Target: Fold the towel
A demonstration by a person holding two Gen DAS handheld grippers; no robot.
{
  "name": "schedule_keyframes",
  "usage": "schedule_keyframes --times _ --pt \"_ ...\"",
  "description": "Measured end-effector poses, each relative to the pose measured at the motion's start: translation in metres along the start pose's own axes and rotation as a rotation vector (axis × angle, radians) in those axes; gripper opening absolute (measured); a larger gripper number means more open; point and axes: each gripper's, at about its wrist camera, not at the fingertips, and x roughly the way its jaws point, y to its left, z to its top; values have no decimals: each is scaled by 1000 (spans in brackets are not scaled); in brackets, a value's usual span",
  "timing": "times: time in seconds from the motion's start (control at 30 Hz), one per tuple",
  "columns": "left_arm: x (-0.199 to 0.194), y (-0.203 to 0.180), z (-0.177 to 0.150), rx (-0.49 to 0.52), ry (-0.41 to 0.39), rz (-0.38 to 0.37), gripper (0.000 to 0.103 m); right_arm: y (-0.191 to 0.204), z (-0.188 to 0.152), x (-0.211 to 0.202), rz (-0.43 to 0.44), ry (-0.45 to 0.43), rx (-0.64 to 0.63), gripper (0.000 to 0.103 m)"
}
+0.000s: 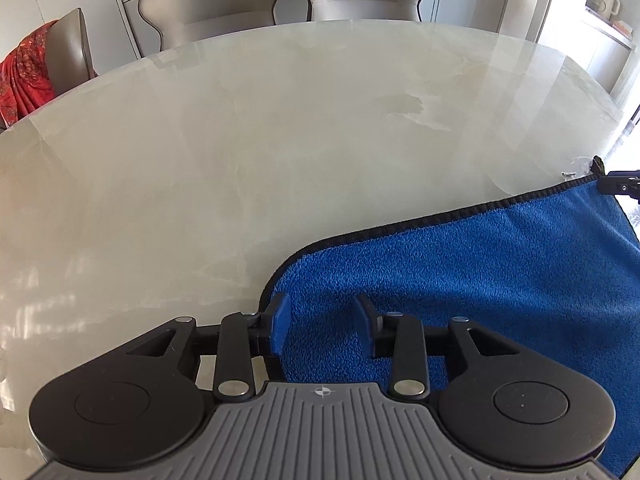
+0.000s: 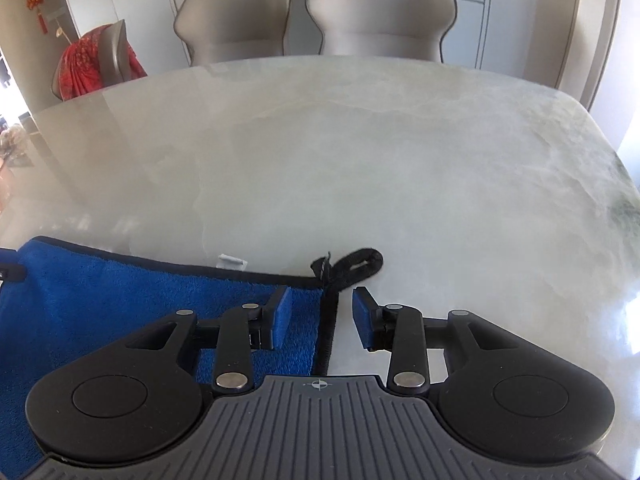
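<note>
Partly, blue towel (image 1: 480, 272) (near side cut off)

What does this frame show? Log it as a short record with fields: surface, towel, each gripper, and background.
surface: pale marble table
towel: blue towel, black-edged, lying flat, not yet folded
hanging loop: black loop at the towel's far right corner
left gripper: open, over the towel's far left corner
right gripper: open, straddling the towel's right edge
background: two grey chairs, red cloth over a third
</note>
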Motion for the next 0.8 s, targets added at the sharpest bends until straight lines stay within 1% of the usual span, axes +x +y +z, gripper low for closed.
schedule_keyframes --times 0.03,0.07,0.1,0.13,0.17,0.2,0.33,0.4,0.43,0.5,0.53,0.6,0.63,0.7,0.77,0.8 --pt "1 0 0 1 -2 0 37 3 -1 1 -5 -4 -25 32" --pt "1 0 1 2 -3 1 37 6 -1 2 -10 -8 -50 22" --pt "2 0 1 4 -5 1 38 9 -2 4 -16 -12 -74 15" --pt "3 0 1 5 -6 2 39 12 -2 4 -13 -13 -100 14" --pt "3 0 2 6 -8 2 39 15 -2 5 -32 -14 -116 14" --pt "4 1 2 7 -9 3 40 19 -2 6 -86 -23 -156 14" --pt "6 1 5 14 -14 6 40 25 -1 10 -133 -38 -177 13" --pt "6 1 5 18 -17 8 40 27 0 11 -133 -23 -187 14" --pt "5 1 5 18 -20 6 39 27 0 11 -135 -15 -186 17" --pt "3 2 3 14 -26 9 39 24 1 7 -139 -1 -158 19" --pt "0 3 2 8 -31 17 38 23 0 2 -154 -9 -152 24" --pt "-10 6 -3 -1 -47 22 38 21 -3 -11 -191 -35 -159 29" --pt "-15 8 -6 -5 -55 24 39 21 -6 -22 -196 -43 -154 33" --pt "-24 10 -14 -16 -64 24 45 21 -12 -40 -150 -39 -127 34" --pt "-35 11 -26 -28 -66 23 46 27 -28 -60 -35 6 -102 34" --pt "-40 10 -34 -36 -62 11 46 30 -34 -65 -6 19 -106 34"
